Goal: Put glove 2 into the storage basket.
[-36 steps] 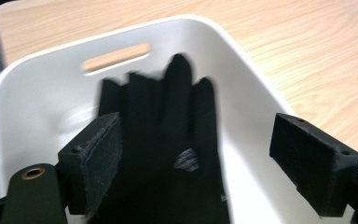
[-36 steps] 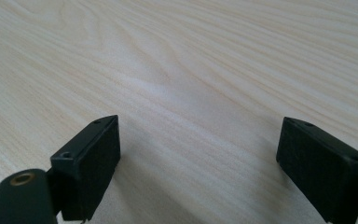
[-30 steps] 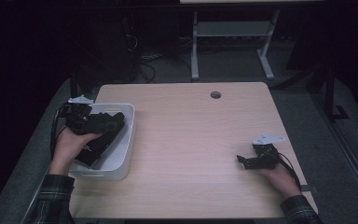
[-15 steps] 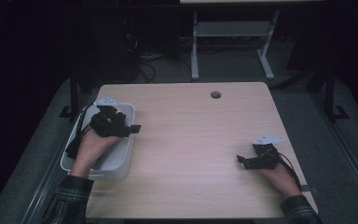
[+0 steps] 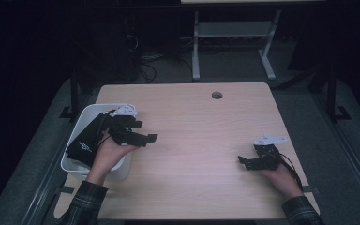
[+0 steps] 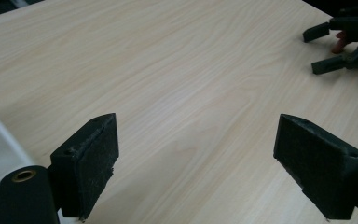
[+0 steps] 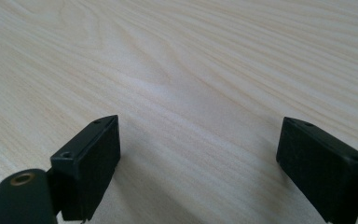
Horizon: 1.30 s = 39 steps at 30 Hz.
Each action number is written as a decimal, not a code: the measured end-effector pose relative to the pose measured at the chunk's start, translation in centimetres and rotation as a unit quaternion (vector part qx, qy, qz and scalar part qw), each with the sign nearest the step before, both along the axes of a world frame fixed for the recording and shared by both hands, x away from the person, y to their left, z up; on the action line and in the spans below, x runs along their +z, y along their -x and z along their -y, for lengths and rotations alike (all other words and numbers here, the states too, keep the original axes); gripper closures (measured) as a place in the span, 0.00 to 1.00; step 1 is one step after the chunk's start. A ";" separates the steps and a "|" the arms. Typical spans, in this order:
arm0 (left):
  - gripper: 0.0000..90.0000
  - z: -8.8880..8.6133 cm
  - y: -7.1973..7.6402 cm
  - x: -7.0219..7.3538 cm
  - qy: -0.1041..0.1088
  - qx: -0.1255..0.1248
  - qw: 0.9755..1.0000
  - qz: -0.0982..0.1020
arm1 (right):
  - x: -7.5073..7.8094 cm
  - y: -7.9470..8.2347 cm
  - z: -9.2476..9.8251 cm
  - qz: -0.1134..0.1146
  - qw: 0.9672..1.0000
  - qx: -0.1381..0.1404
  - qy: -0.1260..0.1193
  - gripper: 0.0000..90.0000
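Looks like nothing's out yet: the black cloth (image 5: 86,143) is draped in the white bin (image 5: 82,123) at the surface's (image 5: 197,136) left edge. Left gripper (image 5: 143,133) hangs beside it, jaws wide apart and empty. Right gripper (image 5: 244,161) rests far right, jaws apart too.

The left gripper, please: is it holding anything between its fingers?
No, the left gripper is open, with bare wooden table showing between its fingers.
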<state>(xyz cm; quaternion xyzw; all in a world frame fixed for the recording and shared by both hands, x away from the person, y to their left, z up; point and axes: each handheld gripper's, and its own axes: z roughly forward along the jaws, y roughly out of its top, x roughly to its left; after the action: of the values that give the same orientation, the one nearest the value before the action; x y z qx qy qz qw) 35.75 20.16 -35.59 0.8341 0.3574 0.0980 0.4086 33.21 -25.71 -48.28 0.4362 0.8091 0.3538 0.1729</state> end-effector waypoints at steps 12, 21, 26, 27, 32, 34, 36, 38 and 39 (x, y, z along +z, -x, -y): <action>0.15 3.8 1.5 -2.7 -0.018 -0.036 0.999 -0.005 | 0.0 0.0 0.0 0.000 1.000 0.001 -0.001 0.15; 0.15 6.0 2.5 -4.4 -0.022 -0.056 0.998 -0.003 | 0.0 0.0 0.0 -0.001 1.000 0.001 -0.001 0.15; 0.15 6.8 2.9 -5.5 -0.025 -0.064 0.998 -0.006 | 0.0 0.0 0.0 -0.001 1.000 0.001 -0.001 0.15; 0.15 7.0 3.0 -5.7 -0.028 -0.067 0.997 -0.006 | 0.0 0.0 0.0 -0.001 1.000 0.001 -0.001 0.15; 0.15 7.7 3.3 -7.0 -0.025 -0.074 0.997 -0.010 | 0.0 0.0 0.0 -0.001 1.000 0.001 -0.001 0.15; 0.15 7.8 3.4 -7.5 -0.028 -0.074 0.997 -0.016 | 0.0 0.0 0.0 -0.001 1.000 0.002 -0.001 0.15; 0.15 8.0 3.4 -8.0 -0.030 -0.073 0.997 -0.015 | 0.0 0.0 0.0 -0.001 1.000 0.002 -0.001 0.15; 0.15 8.1 3.4 -8.5 -0.036 -0.071 0.997 -0.012 | 0.0 0.0 0.0 -0.001 1.000 0.002 -0.001 0.15; 0.15 8.2 3.4 -8.7 -0.036 -0.070 0.997 -0.010 | 0.0 0.0 0.0 -0.001 1.000 0.002 -0.001 0.15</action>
<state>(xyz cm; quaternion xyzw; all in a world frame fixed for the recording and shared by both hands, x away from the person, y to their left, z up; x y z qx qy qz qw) 32.32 11.95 -44.31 0.8724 0.2978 0.0740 0.3804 33.19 -25.69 -48.27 0.4347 0.8099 0.3548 0.1708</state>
